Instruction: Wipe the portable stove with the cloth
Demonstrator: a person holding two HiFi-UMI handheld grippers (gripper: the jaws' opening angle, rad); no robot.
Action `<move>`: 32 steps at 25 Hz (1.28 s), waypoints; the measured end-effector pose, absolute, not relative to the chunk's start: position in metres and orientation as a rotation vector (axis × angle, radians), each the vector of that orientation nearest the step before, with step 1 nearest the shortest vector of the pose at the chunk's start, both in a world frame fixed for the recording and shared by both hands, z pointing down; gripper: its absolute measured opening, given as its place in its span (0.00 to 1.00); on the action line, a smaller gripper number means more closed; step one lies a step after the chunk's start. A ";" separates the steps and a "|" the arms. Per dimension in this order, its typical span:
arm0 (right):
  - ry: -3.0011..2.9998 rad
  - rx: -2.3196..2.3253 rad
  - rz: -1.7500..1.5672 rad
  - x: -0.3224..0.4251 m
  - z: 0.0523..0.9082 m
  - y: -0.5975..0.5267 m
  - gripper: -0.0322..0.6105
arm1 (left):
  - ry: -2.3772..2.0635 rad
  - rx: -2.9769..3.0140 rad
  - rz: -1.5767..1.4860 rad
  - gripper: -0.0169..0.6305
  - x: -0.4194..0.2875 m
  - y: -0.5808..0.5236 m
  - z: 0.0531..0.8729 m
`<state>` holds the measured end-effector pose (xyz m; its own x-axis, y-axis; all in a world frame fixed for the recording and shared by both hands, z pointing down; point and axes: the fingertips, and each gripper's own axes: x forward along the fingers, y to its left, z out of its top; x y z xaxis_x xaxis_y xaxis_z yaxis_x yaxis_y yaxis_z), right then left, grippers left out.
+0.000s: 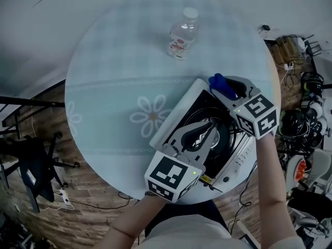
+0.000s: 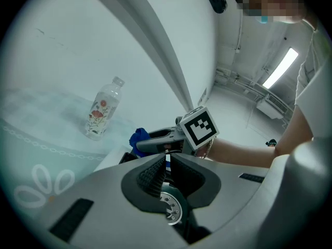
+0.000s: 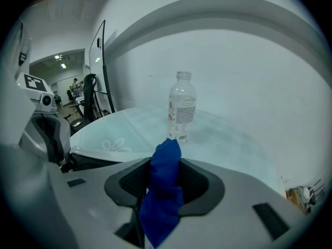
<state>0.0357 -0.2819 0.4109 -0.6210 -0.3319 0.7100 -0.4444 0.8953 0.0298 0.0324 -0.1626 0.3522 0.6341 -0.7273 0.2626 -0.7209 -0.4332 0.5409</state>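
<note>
Right gripper [image 3: 165, 183] clamps the cloth [image 3: 167, 165] at the stove's [image 1: 236, 165] upper corner; left gripper [image 2: 167, 170] closed, empty; wiping looks barely started.

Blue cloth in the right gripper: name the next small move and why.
Probably lower the right gripper until the blue cloth presses the portable stove; the jaws are shut on the cloth, over the stove's far corner.

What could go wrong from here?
The left gripper sits over the stove, so the right gripper could bump it while wiping. The cloth is pinched into a small wad; bare jaw tips might scrape the stove. The stove lies at the near edge of the table; a hard push could shift it off.
</note>
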 end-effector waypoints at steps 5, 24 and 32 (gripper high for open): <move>-2.246 0.462 0.123 0.033 0.418 -0.276 0.32 | -1.175 2.219 -0.014 0.09 0.030 -0.161 0.352; -2.213 0.299 0.090 0.053 0.428 -0.265 0.31 | -1.261 2.161 -0.007 0.09 0.039 -0.141 0.356; -2.204 0.251 0.147 0.074 0.433 -0.258 0.31 | -1.264 2.156 0.021 0.09 0.055 -0.133 0.363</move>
<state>0.0735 -0.2580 0.4327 -0.5863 -0.1276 0.8000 -0.2323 0.9725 -0.0152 0.0553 -0.1330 0.3629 0.5396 -0.7804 0.3160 -0.7906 -0.3405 0.5090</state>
